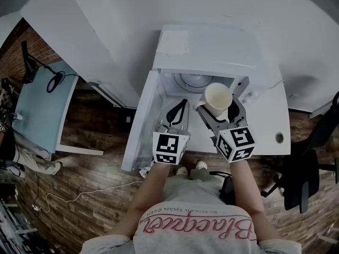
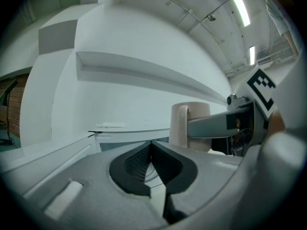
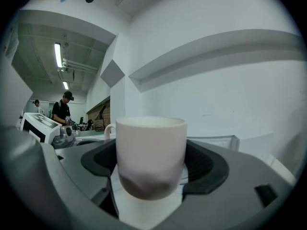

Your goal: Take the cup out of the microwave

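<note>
cream cup held at the mouth of the open microwave

white microwave (image 1: 212, 46) sits at 12 o'clock in the head view, its door (image 1: 139, 126) swung open toward 9 o'clock. the left gripper (image 1: 183, 105) hovers at the front of the cavity, jaws pressed together with nothing between them. at its 3 o'clock the right gripper (image 1: 218, 110) has its jaws clamped on the sides of the cup (image 1: 217, 97), which is upright with its handle pointing toward the left gripper.

Head view looks steeply down on the microwave (image 1: 212, 49); both gripper views look level and close, sharing the cup (image 3: 151, 152)
</note>
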`<action>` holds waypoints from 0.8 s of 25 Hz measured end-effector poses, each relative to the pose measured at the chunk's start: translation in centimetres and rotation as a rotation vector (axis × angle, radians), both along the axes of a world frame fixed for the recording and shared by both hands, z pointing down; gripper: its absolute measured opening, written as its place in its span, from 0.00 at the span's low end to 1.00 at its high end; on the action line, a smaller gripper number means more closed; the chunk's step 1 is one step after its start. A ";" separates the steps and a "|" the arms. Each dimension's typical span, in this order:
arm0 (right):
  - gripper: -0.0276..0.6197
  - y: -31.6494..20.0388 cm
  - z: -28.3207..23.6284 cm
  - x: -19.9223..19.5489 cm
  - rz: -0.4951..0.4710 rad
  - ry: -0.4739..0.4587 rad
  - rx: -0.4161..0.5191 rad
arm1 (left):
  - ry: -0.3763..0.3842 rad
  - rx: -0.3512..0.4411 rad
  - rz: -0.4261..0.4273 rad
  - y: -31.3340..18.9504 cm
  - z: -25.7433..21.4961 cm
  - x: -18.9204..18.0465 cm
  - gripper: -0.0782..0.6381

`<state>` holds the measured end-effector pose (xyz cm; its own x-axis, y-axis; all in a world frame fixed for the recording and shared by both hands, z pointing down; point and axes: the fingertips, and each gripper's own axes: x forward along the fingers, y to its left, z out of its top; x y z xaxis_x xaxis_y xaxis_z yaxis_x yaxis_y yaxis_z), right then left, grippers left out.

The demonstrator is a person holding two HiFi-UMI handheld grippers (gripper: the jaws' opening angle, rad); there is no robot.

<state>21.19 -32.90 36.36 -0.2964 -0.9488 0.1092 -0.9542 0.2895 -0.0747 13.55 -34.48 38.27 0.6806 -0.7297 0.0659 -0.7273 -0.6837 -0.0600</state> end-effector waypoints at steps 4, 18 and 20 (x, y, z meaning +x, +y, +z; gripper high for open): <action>0.70 0.0 -0.8 0.6 0.002 0.005 -0.001 | 0.012 0.009 -0.008 0.0 -1.0 0.4 0.12; 0.70 0.5 -2.6 1.3 -0.017 0.024 0.027 | 0.038 0.061 -0.001 -0.1 -3.7 1.6 0.12; 0.70 0.7 -2.6 1.4 -0.016 0.033 0.030 | 0.035 0.065 0.006 0.0 -3.8 1.9 0.12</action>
